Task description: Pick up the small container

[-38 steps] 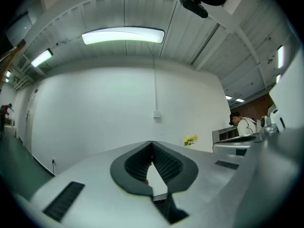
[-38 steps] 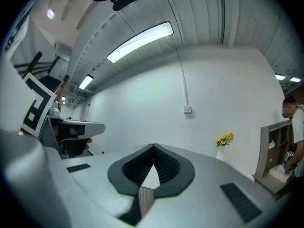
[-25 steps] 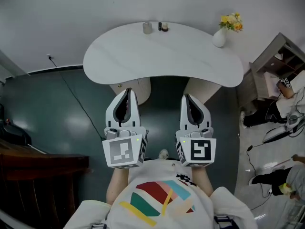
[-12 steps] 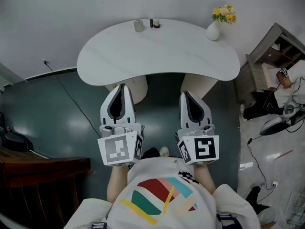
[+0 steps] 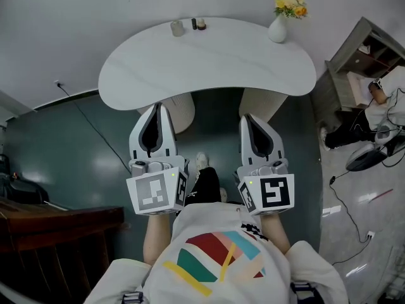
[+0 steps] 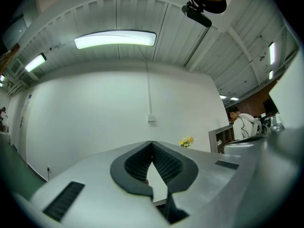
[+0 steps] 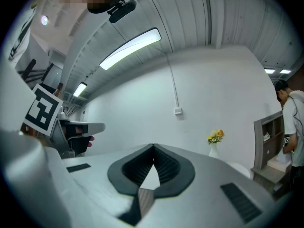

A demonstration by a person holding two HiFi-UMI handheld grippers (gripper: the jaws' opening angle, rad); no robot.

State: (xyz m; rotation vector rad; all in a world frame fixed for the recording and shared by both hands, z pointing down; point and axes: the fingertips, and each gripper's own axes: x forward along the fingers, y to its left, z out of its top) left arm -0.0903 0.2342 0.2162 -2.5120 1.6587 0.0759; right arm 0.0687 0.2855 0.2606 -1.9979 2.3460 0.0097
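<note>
Three small containers stand at the far edge of the white curved table (image 5: pixel 209 62): a pale jar (image 5: pixel 176 28), a dark slim one (image 5: pixel 193 24) and a low one (image 5: pixel 201 24). My left gripper (image 5: pixel 155 106) and right gripper (image 5: pixel 247 117) are held side by side in front of me, pointing level at the table's near edge and short of it. The jaws of both meet at the tips with nothing between them, as the left gripper view (image 6: pixel 152 142) and the right gripper view (image 7: pixel 153 146) show. The containers are hidden in both gripper views.
A white vase (image 5: pixel 277 29) with yellow flowers (image 7: pixel 216 137) stands on the table's far right. Two pale pedestals (image 5: pixel 180 109) carry the table. A shelf unit (image 5: pixel 361 49) and a person (image 5: pixel 380 106) are at the right, dark wooden furniture (image 5: pixel 38 220) at the left.
The table has drawn nearer in the head view and both grippers now sit closer to its near edge. A shoe has come into view between the grippers. Both stay shut.
</note>
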